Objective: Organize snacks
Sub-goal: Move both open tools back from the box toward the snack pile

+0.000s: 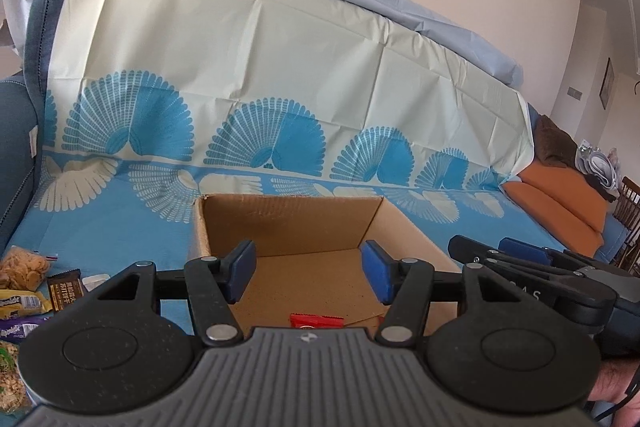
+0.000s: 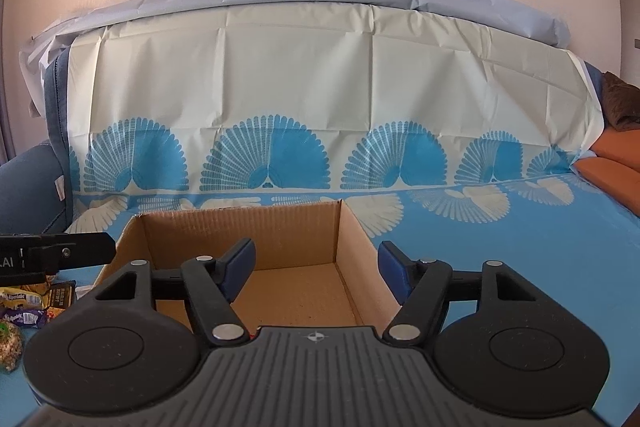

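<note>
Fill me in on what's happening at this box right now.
A person holds a gripper in each hand over an open cardboard box on a blue patterned cloth. The left gripper and the right gripper are both open and hold nothing. One red packet already lies in the box. The other snacks, such as a bag of crackers and a brown chocolate bar, wait in a pile to the left of the box.

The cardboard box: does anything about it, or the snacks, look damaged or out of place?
The box stands upright and looks undamaged, with only a red packet on its floor. The other snacks lie in a loose heap outside it, to its left. Both the left gripper and right gripper are open and empty.
</note>
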`<state>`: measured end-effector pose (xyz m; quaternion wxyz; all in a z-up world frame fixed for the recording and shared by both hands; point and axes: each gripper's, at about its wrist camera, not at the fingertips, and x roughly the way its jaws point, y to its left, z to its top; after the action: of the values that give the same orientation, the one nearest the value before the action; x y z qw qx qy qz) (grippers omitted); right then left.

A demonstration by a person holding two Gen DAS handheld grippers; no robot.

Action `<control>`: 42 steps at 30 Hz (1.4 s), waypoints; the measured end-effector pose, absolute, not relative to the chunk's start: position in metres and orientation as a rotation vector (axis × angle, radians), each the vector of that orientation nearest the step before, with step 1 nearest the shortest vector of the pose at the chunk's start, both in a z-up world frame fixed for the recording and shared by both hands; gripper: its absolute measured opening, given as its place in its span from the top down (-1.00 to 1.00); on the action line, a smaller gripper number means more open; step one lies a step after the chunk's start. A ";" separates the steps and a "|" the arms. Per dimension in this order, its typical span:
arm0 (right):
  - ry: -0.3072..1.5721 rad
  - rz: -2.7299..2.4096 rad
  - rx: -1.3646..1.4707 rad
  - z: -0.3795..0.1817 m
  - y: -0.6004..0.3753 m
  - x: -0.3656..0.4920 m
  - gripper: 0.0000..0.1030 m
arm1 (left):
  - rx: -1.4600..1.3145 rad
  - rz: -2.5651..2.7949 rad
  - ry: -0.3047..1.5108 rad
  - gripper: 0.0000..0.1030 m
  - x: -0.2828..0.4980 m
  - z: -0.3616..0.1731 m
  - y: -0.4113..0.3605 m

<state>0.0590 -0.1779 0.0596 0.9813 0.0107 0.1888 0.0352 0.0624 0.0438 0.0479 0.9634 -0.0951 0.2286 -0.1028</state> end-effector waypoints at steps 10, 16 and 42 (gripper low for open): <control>0.355 0.122 0.109 0.067 -0.153 0.049 -0.35 | -0.123 -0.230 0.437 -0.09 0.018 0.064 0.080; 0.352 0.189 0.136 0.070 -0.126 0.041 -0.35 | 0.009 -0.222 0.432 -0.09 0.002 0.083 0.115; 0.446 0.477 0.070 0.054 -0.003 0.035 -0.12 | -0.667 0.136 0.705 -0.17 0.016 0.006 0.291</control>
<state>0.0350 -0.0030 0.0537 0.9466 0.0344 0.2188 0.2343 0.0163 0.2911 0.0061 0.8823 -0.3205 0.3384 0.0652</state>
